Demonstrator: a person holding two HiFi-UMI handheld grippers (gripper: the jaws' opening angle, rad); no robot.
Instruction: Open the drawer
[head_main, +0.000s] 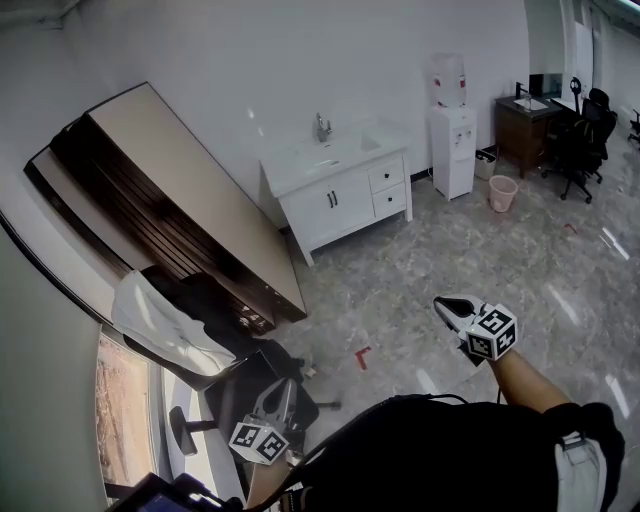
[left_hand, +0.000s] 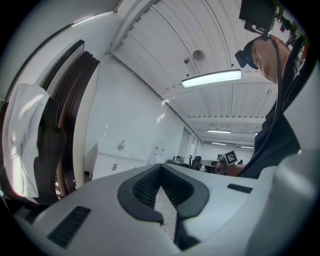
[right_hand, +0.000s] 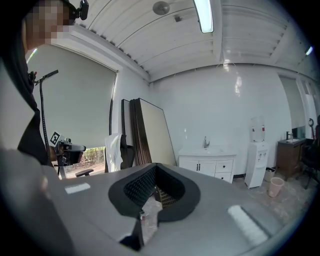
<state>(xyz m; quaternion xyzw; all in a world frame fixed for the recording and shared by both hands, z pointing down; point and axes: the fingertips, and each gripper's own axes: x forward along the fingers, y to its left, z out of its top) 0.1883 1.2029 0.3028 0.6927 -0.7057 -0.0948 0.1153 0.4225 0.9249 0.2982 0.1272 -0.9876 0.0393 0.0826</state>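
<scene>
A white sink cabinet (head_main: 340, 195) stands against the far wall, with two small drawers (head_main: 387, 187) stacked at its right end, both closed. It also shows far off in the left gripper view as the cabinet (left_hand: 116, 165) and in the right gripper view as the cabinet (right_hand: 207, 165). My right gripper (head_main: 447, 306) is held out over the floor, pointing toward the cabinet and well short of it. Its jaws are shut with nothing in them (right_hand: 156, 166). My left gripper (head_main: 284, 386) hangs low at my left side, shut and empty (left_hand: 160, 168).
Large boards (head_main: 180, 190) lean on the left wall. A black office chair (head_main: 250, 385) draped with a white cloth (head_main: 160, 325) stands beside them. A water dispenser (head_main: 452, 135), a pink bin (head_main: 503, 192), a wooden desk (head_main: 525, 125) and black chairs (head_main: 585, 140) stand at the right.
</scene>
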